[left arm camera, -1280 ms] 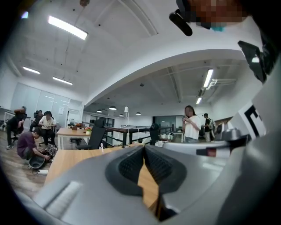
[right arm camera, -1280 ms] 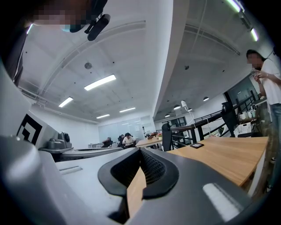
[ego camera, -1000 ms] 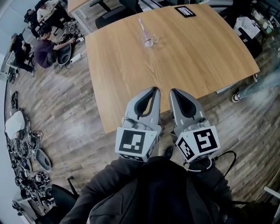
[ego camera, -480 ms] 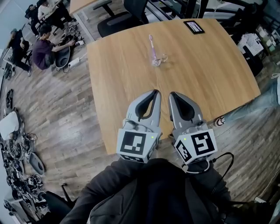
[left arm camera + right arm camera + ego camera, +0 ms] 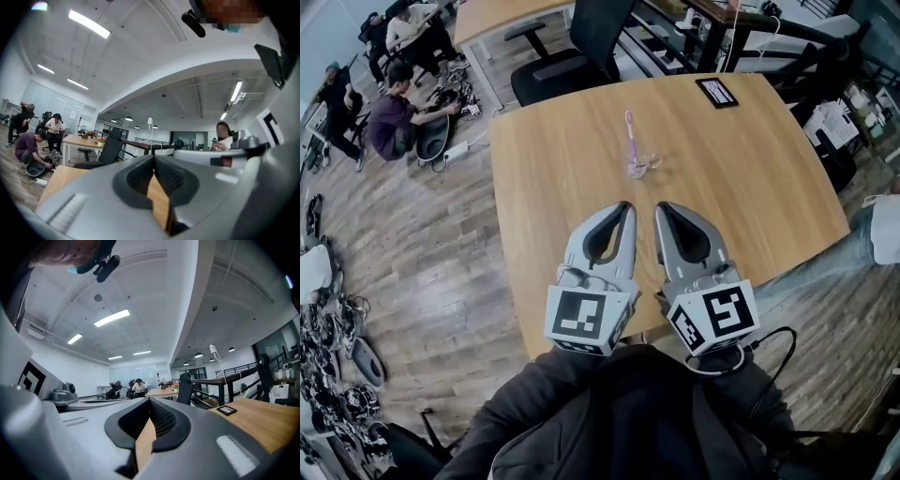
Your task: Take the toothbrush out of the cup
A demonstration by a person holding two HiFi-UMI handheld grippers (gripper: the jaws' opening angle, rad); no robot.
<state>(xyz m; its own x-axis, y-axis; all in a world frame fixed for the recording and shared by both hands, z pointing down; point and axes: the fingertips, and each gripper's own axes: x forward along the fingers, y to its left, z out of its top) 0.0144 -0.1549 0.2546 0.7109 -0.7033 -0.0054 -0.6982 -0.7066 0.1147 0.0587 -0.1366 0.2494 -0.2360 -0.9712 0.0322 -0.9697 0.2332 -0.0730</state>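
Nearly upright, toothbrush (image 5: 630, 141) stands in cup (image 5: 638, 168), head up; left gripper (image 5: 624, 208) and right gripper (image 5: 662, 209) closed, empty.

One toothbrush (image 5: 630, 132), one cup (image 5: 639, 169), two hand-held grippers (image 5: 625, 205) (image 5: 660, 207)

My worktop (image 5: 572, 178) is a light wooden top with rounded corners, and it stands on a grey-brown plank floor (image 5: 422, 262). A clear cup (image 5: 638, 170) stands upright on it, a little beyond the middle, with a pink toothbrush (image 5: 630, 131) leaning in it. A dark flat device (image 5: 716, 92) lies near the far right corner, well apart from the cup.
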